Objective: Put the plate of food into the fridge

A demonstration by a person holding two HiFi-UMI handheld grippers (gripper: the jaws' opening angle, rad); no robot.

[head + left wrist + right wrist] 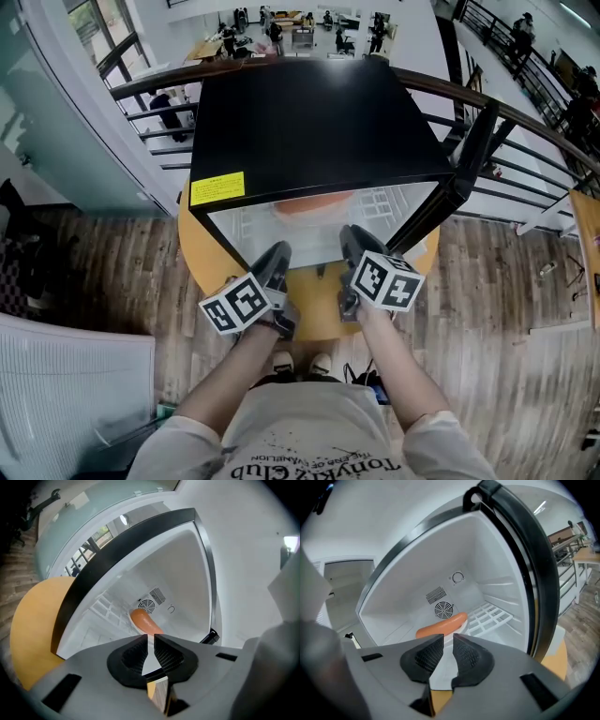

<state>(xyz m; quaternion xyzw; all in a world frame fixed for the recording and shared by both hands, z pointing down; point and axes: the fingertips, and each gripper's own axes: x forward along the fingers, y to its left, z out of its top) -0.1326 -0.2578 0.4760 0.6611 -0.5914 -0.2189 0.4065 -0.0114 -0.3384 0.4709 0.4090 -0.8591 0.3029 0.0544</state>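
A black mini fridge (309, 122) stands with its door (461, 173) swung open to the right. Inside on the white floor lies an orange sausage (440, 625) on a white plate (462, 624), just in front of the round fan grille. It also shows as the sausage (144, 622) in the left gripper view and as an orange shape (314, 203) from the head view. My left gripper (277, 255) and right gripper (352, 236) hover side by side just outside the opening. The left gripper (151, 637) and right gripper (448, 637) each show a narrow gap with nothing between the pads.
The fridge sits on a round yellow table (319, 323) whose bare front rim lies under my grippers. A white wire shelf (490, 616) lies on the fridge floor beside the plate. A curved dark railing (525, 122) runs behind the fridge; wooden floor lies around the table.
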